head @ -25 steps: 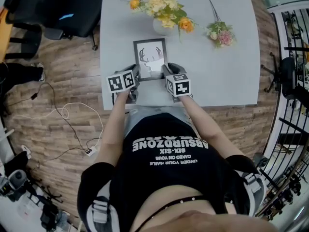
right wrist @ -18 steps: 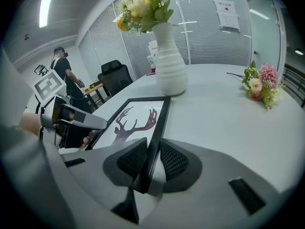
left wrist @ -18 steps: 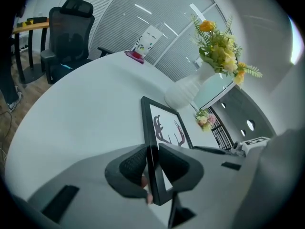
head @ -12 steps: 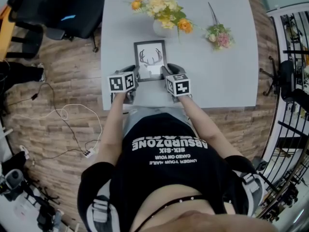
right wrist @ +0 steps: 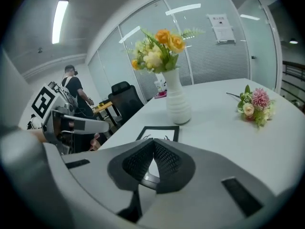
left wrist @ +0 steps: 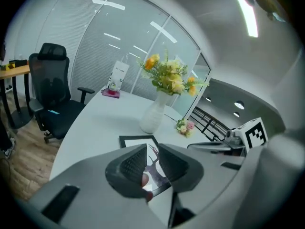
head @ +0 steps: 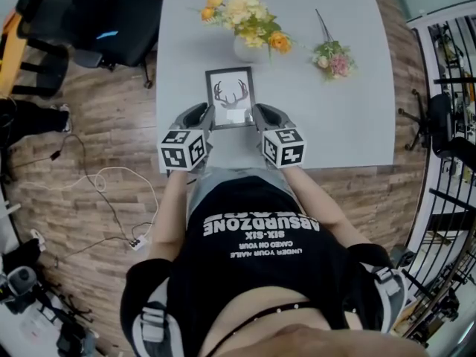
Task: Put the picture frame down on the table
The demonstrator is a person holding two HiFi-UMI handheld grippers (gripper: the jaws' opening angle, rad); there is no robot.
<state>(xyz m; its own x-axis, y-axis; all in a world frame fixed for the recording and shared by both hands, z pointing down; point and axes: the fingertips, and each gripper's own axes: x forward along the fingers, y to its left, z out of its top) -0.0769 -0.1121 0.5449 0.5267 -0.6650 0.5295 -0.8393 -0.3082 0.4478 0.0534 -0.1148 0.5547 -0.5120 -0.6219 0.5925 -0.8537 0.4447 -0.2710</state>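
The picture frame [head: 230,97] lies flat on the tabletop [head: 349,117] at twelve o'clock, likely light, stiff and glass-fronted, best pinched by its side rails — my left fingers [left wrist: 132,164] slightly apart and empty, my right fingers [right wrist: 138,161] just closed on nothing.

Head camera looks steeply down on the table [head: 349,110]; left gripper [head: 198,114] and right gripper [head: 262,114] cameras look closely across it, sharing the picture frame [head: 230,95] and vase [head: 245,48].

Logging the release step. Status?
Left claw slightly open, empty; right claw just closed on nothing. Picture frame flat on table. Flower vase beyond it, not in the way.
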